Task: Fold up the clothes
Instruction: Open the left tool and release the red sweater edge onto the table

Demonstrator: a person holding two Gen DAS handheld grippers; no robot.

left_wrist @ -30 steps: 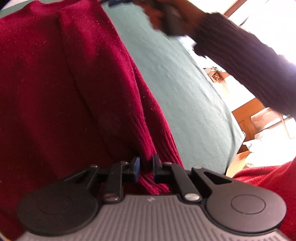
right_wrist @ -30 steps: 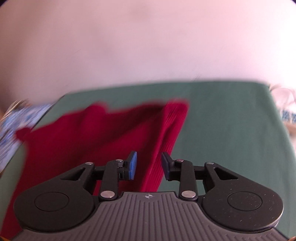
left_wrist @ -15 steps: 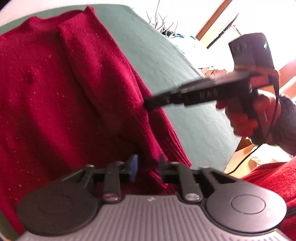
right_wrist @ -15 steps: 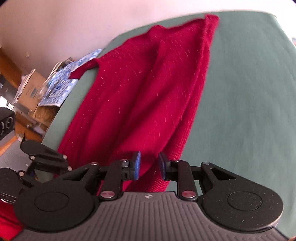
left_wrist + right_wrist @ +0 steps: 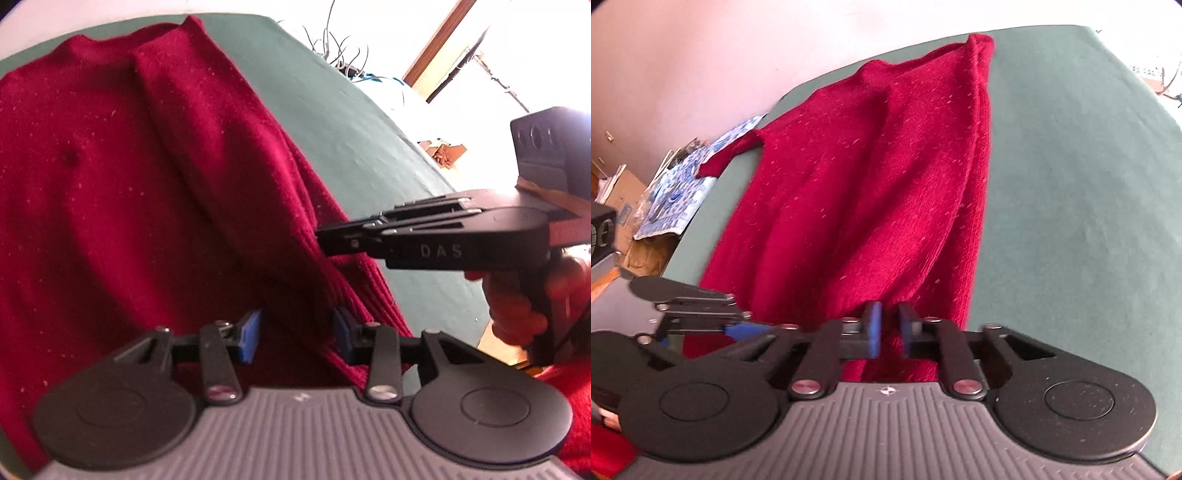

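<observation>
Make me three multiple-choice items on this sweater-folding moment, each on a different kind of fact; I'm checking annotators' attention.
1. Where does the red sweater lie?
A. on the green table cover
B. on a wooden floor
C. inside a basket

2. What colour are the pads on the fingers of the left gripper?
A. yellow
B. blue
C. white

3. How does the right gripper stand at the sweater's near hem?
A. wide open, away from the cloth
B. lying flat on the table, unheld
C. closing, with red knit between its fingers

Answers:
1 A: the green table cover surrounds the sweater on both sides.
2 B: both pads show blue in the left wrist view.
3 C: only a narrow gap remains, filled by red knit.
</observation>
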